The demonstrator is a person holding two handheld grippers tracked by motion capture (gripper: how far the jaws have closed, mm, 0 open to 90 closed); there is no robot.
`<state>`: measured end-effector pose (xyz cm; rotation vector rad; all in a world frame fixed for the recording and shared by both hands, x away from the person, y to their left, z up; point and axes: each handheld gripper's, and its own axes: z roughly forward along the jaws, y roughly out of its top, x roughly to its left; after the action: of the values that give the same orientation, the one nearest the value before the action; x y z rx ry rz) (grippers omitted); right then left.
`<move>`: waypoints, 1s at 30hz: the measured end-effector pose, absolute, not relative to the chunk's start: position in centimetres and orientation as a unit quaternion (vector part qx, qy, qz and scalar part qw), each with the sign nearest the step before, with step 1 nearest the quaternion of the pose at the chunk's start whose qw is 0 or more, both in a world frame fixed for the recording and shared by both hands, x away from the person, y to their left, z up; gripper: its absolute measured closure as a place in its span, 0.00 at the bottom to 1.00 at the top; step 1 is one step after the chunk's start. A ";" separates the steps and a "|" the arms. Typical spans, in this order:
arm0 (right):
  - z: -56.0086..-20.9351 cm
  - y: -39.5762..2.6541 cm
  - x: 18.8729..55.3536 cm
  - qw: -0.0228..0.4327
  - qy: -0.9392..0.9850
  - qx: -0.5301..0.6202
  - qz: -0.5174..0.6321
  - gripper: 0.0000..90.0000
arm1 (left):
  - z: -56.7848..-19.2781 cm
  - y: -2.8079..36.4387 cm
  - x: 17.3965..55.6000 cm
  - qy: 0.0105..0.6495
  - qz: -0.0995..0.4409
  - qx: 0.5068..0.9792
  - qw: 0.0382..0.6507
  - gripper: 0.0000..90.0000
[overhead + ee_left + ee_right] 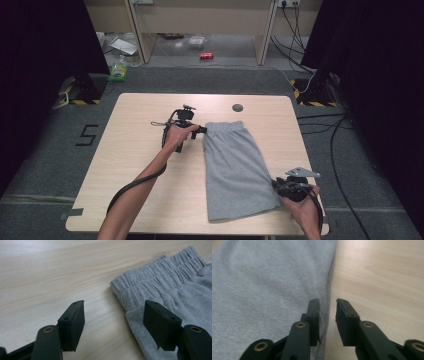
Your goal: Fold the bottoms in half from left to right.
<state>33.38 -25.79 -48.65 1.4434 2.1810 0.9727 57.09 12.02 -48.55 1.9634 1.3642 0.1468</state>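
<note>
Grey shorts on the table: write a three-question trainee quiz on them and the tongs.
1. True or false: the left tongs are clamped on the waistband.
2. Which edge of the grey shorts do the right tongs straddle: A the side edge, B the waistband?
3. What do the shorts lie on?

Key: 1 false, they stand open beside it. 2 A. 3 The wooden table.

Grey shorts [237,167] lie flat on wooden table [145,175].
</note>
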 end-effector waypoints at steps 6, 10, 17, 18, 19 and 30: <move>-49.7 -26.1 31.5 0.174 0.783 0.509 0.313 0.73 | -49.1 11.3 57.1 0.531 0.049 0.759 0.373 0.39; -50.0 -26.8 31.2 0.185 0.782 0.514 0.301 0.74 | -49.3 10.7 57.2 0.531 0.052 0.760 0.372 0.40; -48.7 -25.9 31.0 0.200 0.777 0.505 0.317 0.67 | -49.8 9.0 57.6 0.523 0.064 0.767 0.366 0.47; -48.4 -25.4 31.0 0.201 0.779 0.497 0.325 0.66 | -49.8 8.7 57.6 0.522 0.065 0.769 0.364 0.48; -48.1 -24.7 30.8 0.193 0.779 0.487 0.343 0.65 | -49.7 8.6 57.6 0.522 0.065 0.770 0.362 0.48; -47.9 -17.2 29.2 0.119 0.799 0.413 0.421 0.61 | -49.8 8.0 57.7 0.514 0.073 0.775 0.360 0.65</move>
<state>29.21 -17.24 -47.91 1.2087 2.3352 1.2301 57.70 8.05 -49.83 1.9987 1.3257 0.1890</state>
